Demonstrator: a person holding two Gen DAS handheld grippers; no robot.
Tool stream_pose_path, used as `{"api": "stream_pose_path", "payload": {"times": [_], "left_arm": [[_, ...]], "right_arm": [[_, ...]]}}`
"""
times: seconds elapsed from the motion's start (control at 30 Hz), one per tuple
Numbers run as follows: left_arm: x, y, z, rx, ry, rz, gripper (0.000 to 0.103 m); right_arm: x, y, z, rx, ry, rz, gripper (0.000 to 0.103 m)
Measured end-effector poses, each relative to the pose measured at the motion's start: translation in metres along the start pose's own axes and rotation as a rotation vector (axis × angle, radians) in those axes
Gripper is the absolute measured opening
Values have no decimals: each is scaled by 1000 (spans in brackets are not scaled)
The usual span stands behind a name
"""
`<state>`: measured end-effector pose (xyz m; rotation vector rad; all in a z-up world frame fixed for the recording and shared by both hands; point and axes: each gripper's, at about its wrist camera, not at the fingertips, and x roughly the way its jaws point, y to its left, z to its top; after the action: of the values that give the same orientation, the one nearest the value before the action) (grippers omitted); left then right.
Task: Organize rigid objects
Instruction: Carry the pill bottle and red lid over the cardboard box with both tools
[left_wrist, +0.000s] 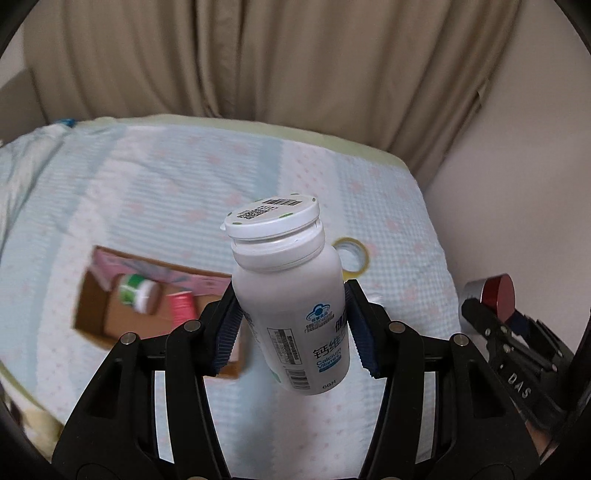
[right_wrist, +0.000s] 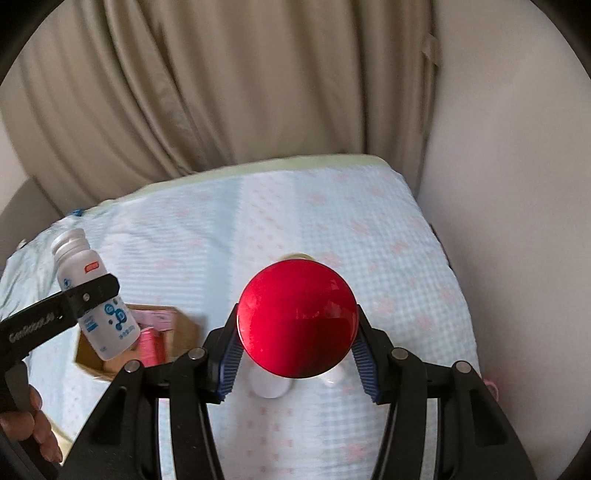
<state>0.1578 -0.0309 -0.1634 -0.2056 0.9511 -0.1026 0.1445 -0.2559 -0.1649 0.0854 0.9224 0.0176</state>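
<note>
Bottle (left_wrist: 291, 295), white with a flip cap, sits tilted between the blue pads of the left hand-held gripper (left_wrist: 295, 328), which is clamped on its body above the bed (left_wrist: 184, 184). Right hand-held gripper (right_wrist: 295, 350) is clamped on a red-topped round can (right_wrist: 297, 319). Below lie a cardboard box (left_wrist: 96, 314) and a tape roll (left_wrist: 354, 254).

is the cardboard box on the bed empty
No, the cardboard box holds a green-and-white jar and a pink container.
</note>
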Motion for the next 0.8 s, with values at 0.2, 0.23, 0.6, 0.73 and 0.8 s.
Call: {"api": "stream_pose_path", "payload": {"times": [0.2,0.23,0.6,0.73,0.8], "left_arm": [[-37,69,2,-30,-27,27,50],[-40,83,3,-27,-29,29,50],[-36,192,10,108,3,-12,49],[-21,223,10,164,48,-50,49],[-10,236,9,206,70,-62,49]], "right_arm": [[-23,67,5,-56,-26,76,50],[-25,73,5,-63,-29,79,50],[-27,204,-5,-69,-46,64,49],[-13,244,-8,-24,-36,56,50],[-3,259,-12,-10,-17,47,50]]}}
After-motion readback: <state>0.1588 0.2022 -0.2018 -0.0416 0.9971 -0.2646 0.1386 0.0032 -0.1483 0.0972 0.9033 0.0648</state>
